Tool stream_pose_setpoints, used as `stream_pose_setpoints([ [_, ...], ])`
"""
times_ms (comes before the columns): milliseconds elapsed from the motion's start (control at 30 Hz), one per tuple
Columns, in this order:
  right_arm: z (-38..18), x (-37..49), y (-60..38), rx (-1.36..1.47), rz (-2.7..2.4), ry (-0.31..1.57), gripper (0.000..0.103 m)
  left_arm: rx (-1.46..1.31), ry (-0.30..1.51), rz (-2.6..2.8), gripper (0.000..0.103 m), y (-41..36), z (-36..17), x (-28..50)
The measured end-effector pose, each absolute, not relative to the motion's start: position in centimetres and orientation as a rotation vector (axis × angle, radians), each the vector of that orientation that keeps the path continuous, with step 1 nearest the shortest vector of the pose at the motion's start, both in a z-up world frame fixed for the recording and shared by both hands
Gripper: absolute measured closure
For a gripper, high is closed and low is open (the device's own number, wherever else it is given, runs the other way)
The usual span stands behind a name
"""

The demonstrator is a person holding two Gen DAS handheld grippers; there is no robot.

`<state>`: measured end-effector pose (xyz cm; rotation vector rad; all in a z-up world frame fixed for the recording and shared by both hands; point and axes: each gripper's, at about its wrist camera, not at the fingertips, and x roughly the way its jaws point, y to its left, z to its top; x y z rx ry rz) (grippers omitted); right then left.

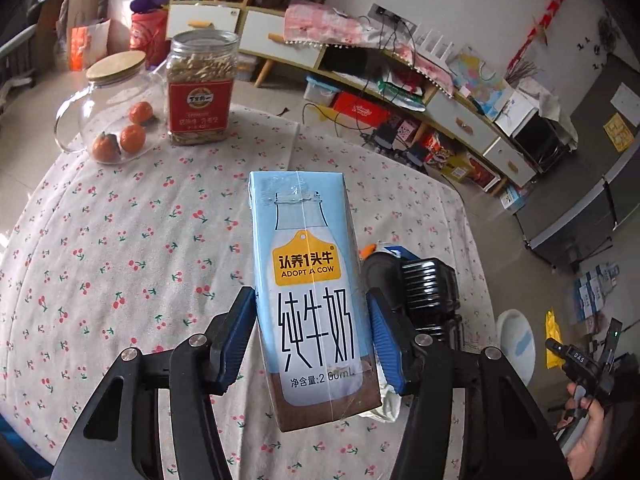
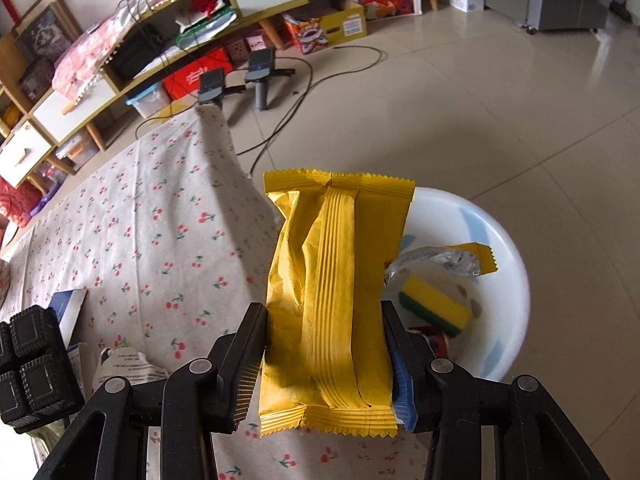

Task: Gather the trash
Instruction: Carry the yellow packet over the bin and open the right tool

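Observation:
My left gripper [image 1: 312, 316] is shut on a light blue milk carton [image 1: 308, 280] and holds it above the cherry-print tablecloth [image 1: 120, 260]. My right gripper [image 2: 325, 326] is shut on a yellow snack wrapper [image 2: 332, 292] and holds it at the table's edge, beside a white basin [image 2: 508, 280] on the floor. The basin holds a yellow-green sponge [image 2: 436, 306], a silver-and-yellow wrapper [image 2: 444, 258] and other scraps. The basin also shows in the left wrist view [image 1: 514, 340].
A black plastic tray [image 1: 428, 292] and crumpled paper [image 1: 388, 400] lie on the table behind the carton; they also show in the right wrist view, the tray [image 2: 28, 364] and the paper [image 2: 128, 364]. A glass jar with oranges [image 1: 116, 116] and a nut jar [image 1: 200, 88] stand at the far side.

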<state>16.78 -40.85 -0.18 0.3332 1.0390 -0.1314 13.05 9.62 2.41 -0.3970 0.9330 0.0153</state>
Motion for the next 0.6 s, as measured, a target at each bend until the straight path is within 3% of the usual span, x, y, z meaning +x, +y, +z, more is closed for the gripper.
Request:
stream_pose_setpoints([
  [267,-1.1,15.8,-45.0,0.367,-0.205,1.066,0.054,-0.309,0.887,-0.155,0.045,1.1,5.8,12.9],
  [500,-2.5,15.6,-46.9,0.371,-0.217,1.103,0.054,-0.256,0.935,-0.288,0.045,-6.8,5.5,13.8],
  [600,-3.0,15.7,-47.2,0.405,-0.167,1.114,0.038,-0.232,0.963,-0.333,0.045,-10.3,4.8,14.0],
])
